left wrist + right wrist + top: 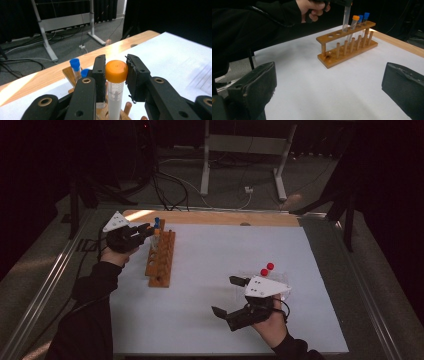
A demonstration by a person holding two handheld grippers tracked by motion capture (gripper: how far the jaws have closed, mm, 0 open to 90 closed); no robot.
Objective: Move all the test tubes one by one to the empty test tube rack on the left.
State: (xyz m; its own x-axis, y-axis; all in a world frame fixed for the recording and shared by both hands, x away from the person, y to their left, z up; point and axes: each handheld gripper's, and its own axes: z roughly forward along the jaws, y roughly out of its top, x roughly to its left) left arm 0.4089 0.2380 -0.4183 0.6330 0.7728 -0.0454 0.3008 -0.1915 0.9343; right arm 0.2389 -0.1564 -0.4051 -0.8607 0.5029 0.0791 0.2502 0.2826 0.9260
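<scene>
Tube (115,85), orange-capped, clamped at its cap by the left gripper (116,75), hangs over the far end of the rack (161,257); keep it upright, lower straight into the hole. Right gripper (231,296) idles, jaws apart.

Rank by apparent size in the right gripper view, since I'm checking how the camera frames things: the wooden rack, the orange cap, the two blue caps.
1. wooden rack, by far the largest.
2. orange cap.
3. blue caps, slightly smaller, though they sit farther away, so this is unsure; the two look alike.
</scene>
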